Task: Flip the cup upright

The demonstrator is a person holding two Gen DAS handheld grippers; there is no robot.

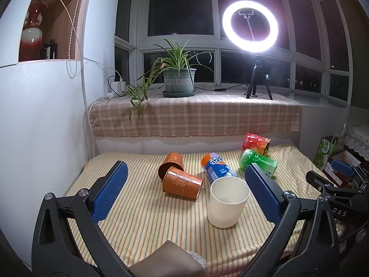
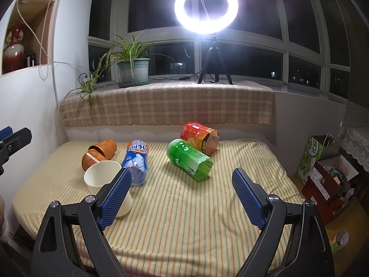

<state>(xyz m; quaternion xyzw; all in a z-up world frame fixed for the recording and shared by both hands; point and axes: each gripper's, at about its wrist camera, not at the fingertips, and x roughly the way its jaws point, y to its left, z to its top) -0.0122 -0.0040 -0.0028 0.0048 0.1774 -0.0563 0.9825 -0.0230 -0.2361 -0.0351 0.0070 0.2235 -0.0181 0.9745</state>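
The white cup (image 1: 228, 202) stands mouth-up on the striped cloth of the surface (image 1: 143, 219), so as far as this cup goes the flip looks done; it sits apart from everything else, which leaves room around it for a grasp or a release. The left gripper (image 1: 184, 191) hovers above and behind it with its fingers (image 1: 108, 194) spread wide and nothing between them; the cup lies in front of the gap, toward its right side, not inside it. The right gripper (image 2: 182, 196) is likewise spread wide and empty, held over bare cloth to the right of the cup, whose lower part is hidden behind its left finger in the right wrist view. Two orange cups (image 1: 182, 184) still lie on their sides just behind and left of the white one, the nearer resting against the farther. If the task covers them too, the nearer is probably next, and its contact with its neighbour may make it roll when lifted. A blue bottle (image 1: 218, 167), a green bottle (image 2: 189, 159) and a red bottle (image 2: 199, 136) also lie on their sides farther back.
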